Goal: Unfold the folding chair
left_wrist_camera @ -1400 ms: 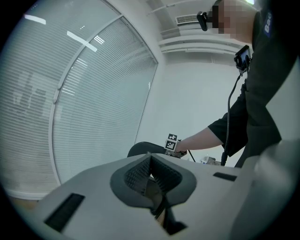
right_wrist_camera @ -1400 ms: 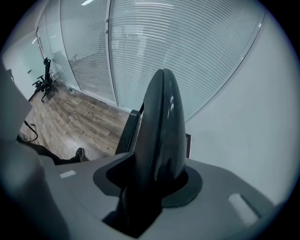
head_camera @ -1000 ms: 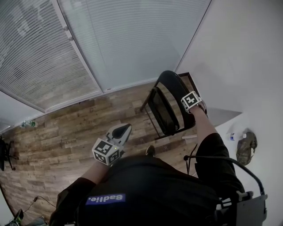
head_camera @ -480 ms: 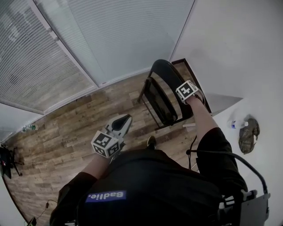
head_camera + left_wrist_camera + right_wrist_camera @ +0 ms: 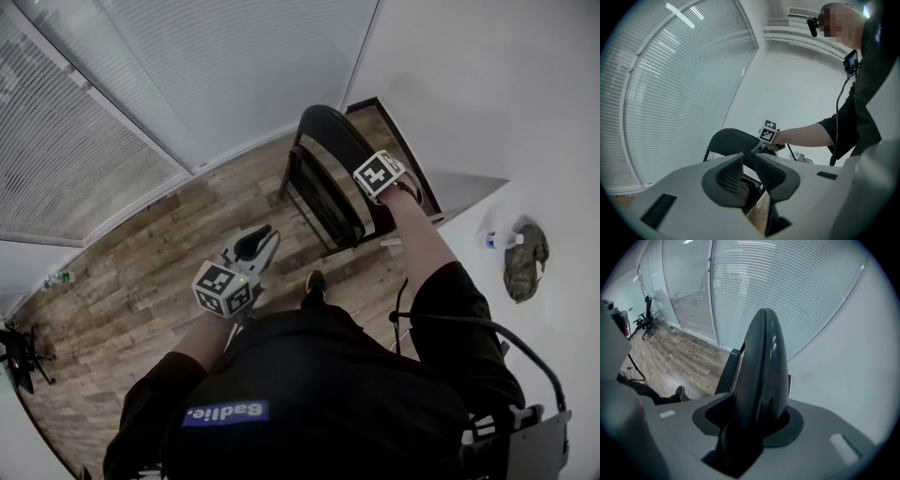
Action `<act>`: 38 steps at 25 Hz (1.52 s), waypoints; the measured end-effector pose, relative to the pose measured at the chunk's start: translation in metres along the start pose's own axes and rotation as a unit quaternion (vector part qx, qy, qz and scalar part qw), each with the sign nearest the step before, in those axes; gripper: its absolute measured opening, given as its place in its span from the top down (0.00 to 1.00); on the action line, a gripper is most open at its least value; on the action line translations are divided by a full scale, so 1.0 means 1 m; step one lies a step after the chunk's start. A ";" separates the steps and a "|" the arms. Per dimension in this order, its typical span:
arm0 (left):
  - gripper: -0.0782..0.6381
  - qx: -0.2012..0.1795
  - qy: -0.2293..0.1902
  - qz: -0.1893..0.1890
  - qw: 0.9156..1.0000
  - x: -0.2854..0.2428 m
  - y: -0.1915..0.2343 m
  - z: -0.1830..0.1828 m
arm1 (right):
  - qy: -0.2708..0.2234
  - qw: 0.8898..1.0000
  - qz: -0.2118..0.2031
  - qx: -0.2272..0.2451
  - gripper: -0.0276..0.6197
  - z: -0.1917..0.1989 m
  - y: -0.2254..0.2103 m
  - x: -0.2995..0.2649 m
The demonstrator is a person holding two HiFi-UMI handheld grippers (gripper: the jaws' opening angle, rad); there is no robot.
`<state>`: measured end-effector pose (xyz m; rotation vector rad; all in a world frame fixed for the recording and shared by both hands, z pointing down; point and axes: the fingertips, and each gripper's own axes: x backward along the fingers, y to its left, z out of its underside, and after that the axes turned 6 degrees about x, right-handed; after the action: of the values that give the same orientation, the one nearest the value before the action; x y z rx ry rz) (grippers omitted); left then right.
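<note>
The black folding chair (image 5: 323, 202) stands folded on the wooden floor near the wall corner, its seat flat against the frame. My right gripper (image 5: 372, 183) points steeply down and is shut on the top of the curved backrest (image 5: 764, 357), which fills the space between its jaws. My left gripper (image 5: 255, 246) is lower and to the chair's left, apart from it and aimed toward it. Its jaws have just been opening and stand a narrow gap apart with nothing between them (image 5: 749, 171). Past them, the left gripper view shows the backrest (image 5: 729, 140) and the right gripper (image 5: 761, 144).
Glass walls with white blinds (image 5: 187, 75) run behind the chair, and a white wall (image 5: 487, 75) stands to its right. A water bottle (image 5: 497, 240) and a camouflage item (image 5: 523, 261) lie at the right. My shoe (image 5: 314, 281) is in front of the chair. An office chair (image 5: 644, 319) stands far off.
My left gripper has moved forward and a little down toward the chair, and its jaws have parted slightly. The right gripper keeps its hold on the backrest.
</note>
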<state>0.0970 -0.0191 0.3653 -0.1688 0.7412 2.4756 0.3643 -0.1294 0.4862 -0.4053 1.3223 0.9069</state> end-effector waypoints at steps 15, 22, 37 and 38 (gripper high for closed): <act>0.61 0.090 0.050 -0.007 0.995 -0.087 0.046 0.032 | -0.004 1.000 -0.004 0.001 0.68 -0.007 0.007 0.001; 0.56 0.156 0.112 -0.033 0.981 -0.138 0.075 0.070 | -0.008 1.000 -0.011 -0.001 0.68 -0.012 0.011 0.005; 0.43 0.247 0.174 -0.123 0.945 -0.270 0.116 0.157 | -0.058 0.996 -0.065 -0.016 0.72 -0.020 0.020 0.008; 0.43 0.250 0.175 -0.131 0.943 -0.277 0.118 0.162 | -0.060 0.996 -0.068 -0.017 0.72 -0.020 0.022 0.009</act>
<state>0.2730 -0.1436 0.6311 -0.4890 1.3750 1.9529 0.3345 -0.1276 0.4777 -0.4547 1.1559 0.8285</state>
